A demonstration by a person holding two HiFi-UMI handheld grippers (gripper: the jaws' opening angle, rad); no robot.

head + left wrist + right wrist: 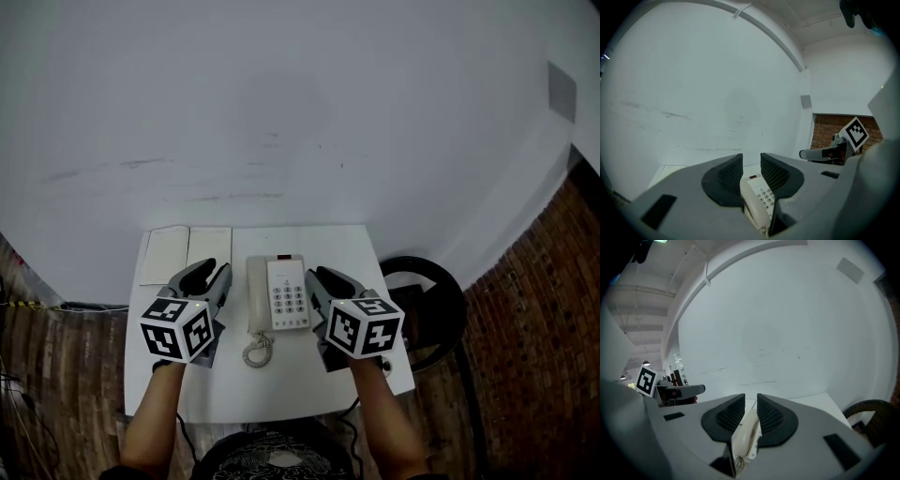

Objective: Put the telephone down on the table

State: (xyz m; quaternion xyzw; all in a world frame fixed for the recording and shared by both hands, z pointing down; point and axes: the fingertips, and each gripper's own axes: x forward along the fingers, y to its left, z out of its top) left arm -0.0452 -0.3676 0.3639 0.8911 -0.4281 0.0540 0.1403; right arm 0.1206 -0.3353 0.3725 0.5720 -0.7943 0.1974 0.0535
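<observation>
A cream telephone (279, 295) with its handset on the left side and a grey keypad lies flat on the small white table (347, 248). Its coiled cord (258, 352) curls at the near end. My left gripper (211, 274) hovers just left of the phone, and my right gripper (328, 277) just right of it; neither touches it. In the left gripper view the jaws (751, 166) stand a narrow gap apart, with the telephone (759, 199) showing beyond them. The right gripper view shows the same: jaws (751, 404) slightly apart, the telephone's handset (746, 432) lying past them.
Two pale paper sheets or a booklet (186, 253) lie at the table's far left corner. A black round stool or chair (427, 291) stands off the table's right edge. A white wall rises behind the table, with brick flooring around it.
</observation>
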